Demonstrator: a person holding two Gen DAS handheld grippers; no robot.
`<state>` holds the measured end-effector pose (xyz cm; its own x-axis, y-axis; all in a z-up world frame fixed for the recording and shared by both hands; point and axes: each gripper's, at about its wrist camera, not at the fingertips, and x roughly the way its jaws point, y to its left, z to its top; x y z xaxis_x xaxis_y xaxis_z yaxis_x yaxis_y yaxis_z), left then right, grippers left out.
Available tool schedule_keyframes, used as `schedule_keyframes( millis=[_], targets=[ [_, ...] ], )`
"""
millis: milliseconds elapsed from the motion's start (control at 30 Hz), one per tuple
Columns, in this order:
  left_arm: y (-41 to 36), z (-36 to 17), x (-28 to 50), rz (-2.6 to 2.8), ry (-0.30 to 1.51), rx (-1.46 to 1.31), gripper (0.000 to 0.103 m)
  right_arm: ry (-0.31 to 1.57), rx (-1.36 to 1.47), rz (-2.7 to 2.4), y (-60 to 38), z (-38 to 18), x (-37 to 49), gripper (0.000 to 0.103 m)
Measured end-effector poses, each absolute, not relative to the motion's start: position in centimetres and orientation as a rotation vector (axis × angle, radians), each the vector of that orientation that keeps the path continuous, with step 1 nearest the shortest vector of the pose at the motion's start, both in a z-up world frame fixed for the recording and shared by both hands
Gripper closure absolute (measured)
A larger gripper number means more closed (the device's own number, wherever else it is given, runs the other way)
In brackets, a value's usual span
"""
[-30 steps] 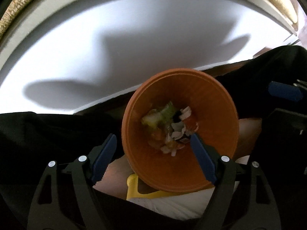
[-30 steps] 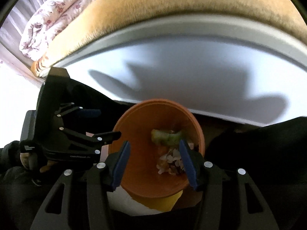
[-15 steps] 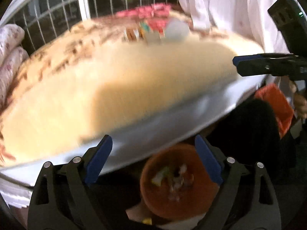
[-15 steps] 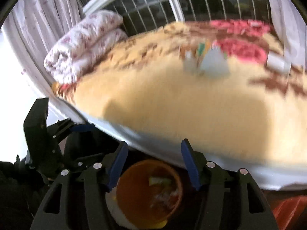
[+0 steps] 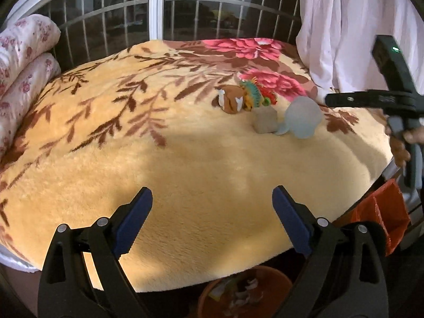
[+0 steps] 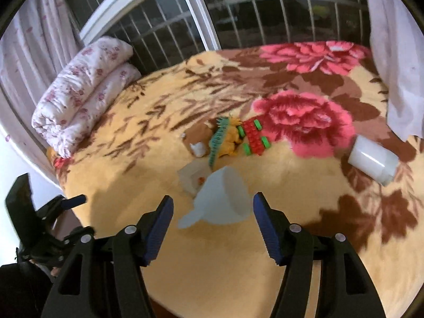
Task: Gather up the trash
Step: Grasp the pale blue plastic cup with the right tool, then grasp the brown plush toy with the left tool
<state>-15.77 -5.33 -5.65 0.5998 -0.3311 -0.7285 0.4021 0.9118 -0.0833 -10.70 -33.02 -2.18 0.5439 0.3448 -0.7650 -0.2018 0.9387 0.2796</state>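
A bed covered by a yellow floral blanket [image 5: 201, 164] is filling both wrist views, and everything here is placed relative to it. The left gripper [image 5: 212, 220] is hovering over the blanket's near edge, its blue-padded jaws opening wide with nothing between them. Just below that near edge, off the bed, an orange bin [image 5: 246, 294] is sitting with scraps of trash inside. The right gripper [image 6: 213, 228] is pointing down at the blanket's middle, its jaws standing apart and opening, also gripping nothing. A translucent white funnel [image 6: 225, 198] is lying on its side on the blanket just beyond the right gripper's tips, not touched by them. Behind the funnel, toward the blanket's centre, a small pile of litter is resting: a brown paper scrap [image 6: 197, 139], a green comb [image 6: 218, 139], and a red and green toy piece [image 6: 255, 139]. A white bottle [image 6: 372, 160] is lying on the blanket's right side. A rolled floral quilt [image 6: 82, 92] is sitting at the blanket's far left corner, by the barred window [image 6: 265, 8].
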Motion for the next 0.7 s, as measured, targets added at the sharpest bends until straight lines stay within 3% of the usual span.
schedule_keyframes(
  millis=[200,467,700],
  targets=[
    [-5.7,-6.2,-15.3,-0.433,0.844,0.119,0.014,1.026,0.158,0.425,-32.5,-4.2,-8.1,0.044],
    [-5.5,-6.8,-14.3,-0.424,0.869,0.113,0.014,1.112,0.114,0.557,-28.8,-6.4,-9.1,0.089],
    [-6.6,-5.5,-11.9,-0.444,0.851,0.106,0.014,0.942,0.235,0.488,-30.0,-6.1,-12.9,0.095]
  ],
)
